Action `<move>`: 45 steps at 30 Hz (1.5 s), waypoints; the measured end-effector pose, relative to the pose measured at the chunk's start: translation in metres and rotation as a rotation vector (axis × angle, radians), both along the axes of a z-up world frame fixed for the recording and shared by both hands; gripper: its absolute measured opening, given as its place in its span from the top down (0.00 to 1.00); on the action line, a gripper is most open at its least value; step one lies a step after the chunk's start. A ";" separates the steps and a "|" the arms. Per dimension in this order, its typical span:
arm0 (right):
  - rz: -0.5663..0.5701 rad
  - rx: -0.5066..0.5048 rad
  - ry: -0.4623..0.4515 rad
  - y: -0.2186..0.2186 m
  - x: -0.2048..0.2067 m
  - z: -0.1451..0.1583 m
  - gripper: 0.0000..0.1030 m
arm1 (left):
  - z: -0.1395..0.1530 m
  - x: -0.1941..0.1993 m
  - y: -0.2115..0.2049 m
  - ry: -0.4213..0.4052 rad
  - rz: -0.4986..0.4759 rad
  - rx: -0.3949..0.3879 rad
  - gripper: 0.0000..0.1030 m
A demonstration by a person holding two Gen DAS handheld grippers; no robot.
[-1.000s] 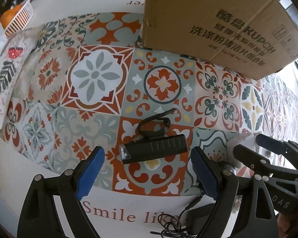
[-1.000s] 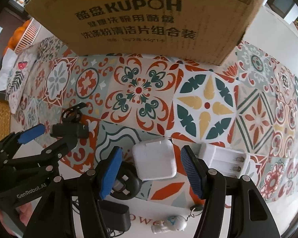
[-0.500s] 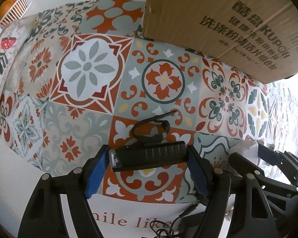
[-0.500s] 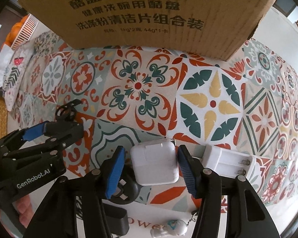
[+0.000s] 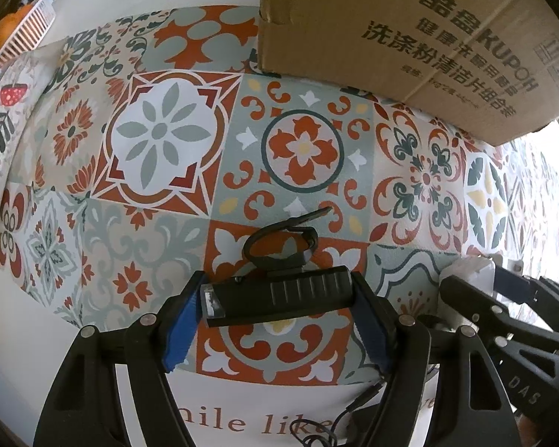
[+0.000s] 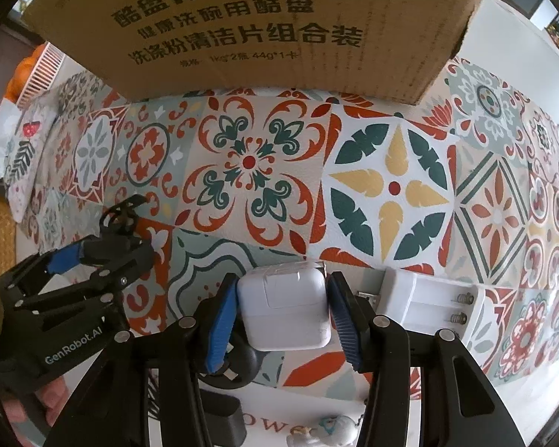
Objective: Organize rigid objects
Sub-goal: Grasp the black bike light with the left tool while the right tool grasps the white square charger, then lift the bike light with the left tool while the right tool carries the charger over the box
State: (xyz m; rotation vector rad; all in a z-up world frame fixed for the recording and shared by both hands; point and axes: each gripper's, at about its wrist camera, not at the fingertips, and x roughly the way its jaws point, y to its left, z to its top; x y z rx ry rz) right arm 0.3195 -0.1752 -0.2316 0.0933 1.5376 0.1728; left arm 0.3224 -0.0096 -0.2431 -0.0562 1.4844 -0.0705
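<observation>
The left gripper (image 5: 277,311) is clamped on a black bike light (image 5: 279,296), its blue pads (image 5: 180,329) pressed against the two ends of the body; the clear lens faces the left pad, and the rubber mounting strap (image 5: 279,238) loops out on the far side, lying on the patterned tile-print mat (image 5: 160,138). In the right wrist view the right gripper (image 6: 284,311) grips a white power adapter (image 6: 285,307) by its two sides, the blue pads (image 6: 220,326) flush with the rounded casing (whether either object is lifted clear of the mat cannot be told). Just to the right of the adapter lies a white battery charger (image 6: 434,303) with its spring contacts showing, resting on the mat and not touching the gripper's pad. A black round object (image 6: 242,367) sits partly hidden beneath the adapter and the left finger of that gripper, and a small white keychain figure (image 6: 322,434) lies at the near edge, on the mat's white border. A large brown cardboard box (image 6: 264,22) printed with "KUPOH" and Chinese lettering stands at the far side of the mat, well apart from both held objects. To the far left a white slatted basket (image 5: 26,33) holds something orange. A thin black cable (image 5: 339,419) trails near the bottom of the left wrist view.
</observation>
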 end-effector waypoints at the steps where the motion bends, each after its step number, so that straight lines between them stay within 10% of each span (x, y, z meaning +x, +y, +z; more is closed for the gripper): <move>1: -0.002 0.000 -0.003 0.000 -0.001 0.002 0.52 | 0.001 -0.001 0.000 -0.005 -0.004 0.005 0.29; 45: -0.114 0.015 -0.410 -0.027 -0.014 0.168 0.53 | 0.181 -0.005 -0.012 -0.460 -0.119 0.028 0.29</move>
